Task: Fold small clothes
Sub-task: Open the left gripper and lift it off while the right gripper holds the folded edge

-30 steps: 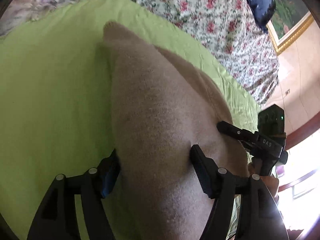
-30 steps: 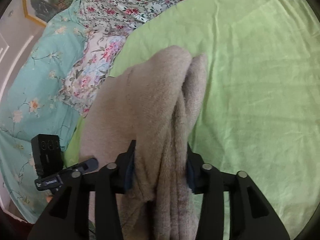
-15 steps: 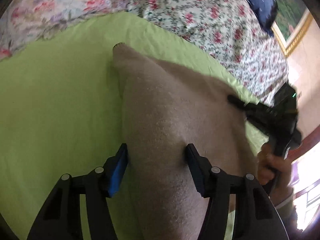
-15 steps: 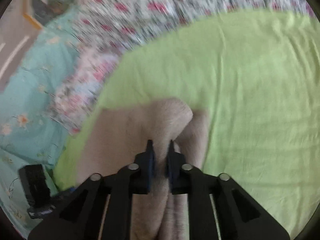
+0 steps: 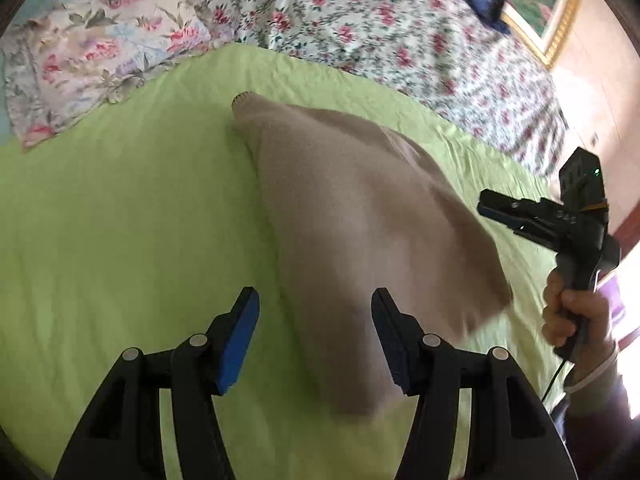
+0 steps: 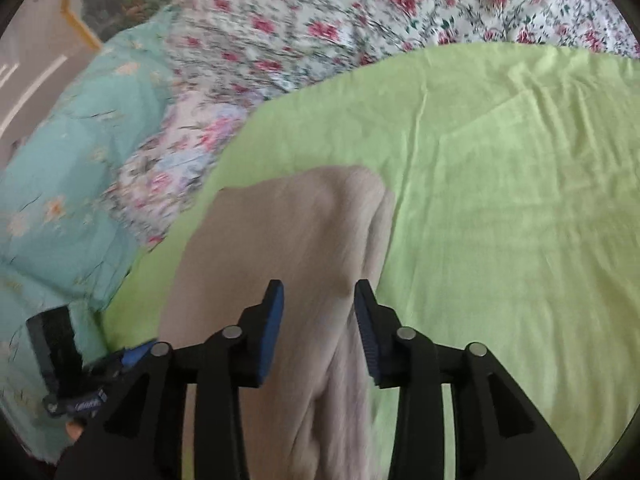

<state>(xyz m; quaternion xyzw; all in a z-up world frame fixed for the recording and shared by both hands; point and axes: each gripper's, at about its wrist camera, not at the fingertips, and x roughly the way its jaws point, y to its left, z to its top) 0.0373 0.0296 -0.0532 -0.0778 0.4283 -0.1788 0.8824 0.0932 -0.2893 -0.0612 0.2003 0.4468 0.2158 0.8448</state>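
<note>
Between the blue pads of the left tool (image 5: 316,336), which stands open and grips nothing, lies the near edge of the beige knitted garment (image 5: 360,232), folded lengthwise on the lime-green bed sheet (image 5: 120,220). The right tool (image 6: 319,312) hangs just above the same cloth, its jaws opening, pads clear of the thick doubled fold below them. To fold well from here, both tools should probably take the near end at its two corners, pinching all layers together, then carry it away toward the narrow ribbed far end (image 5: 242,100), keeping the side edges aligned. Loose layers may slip if only the top one is caught. Beyond the far end spreads the flowered quilt (image 5: 380,20).
</note>
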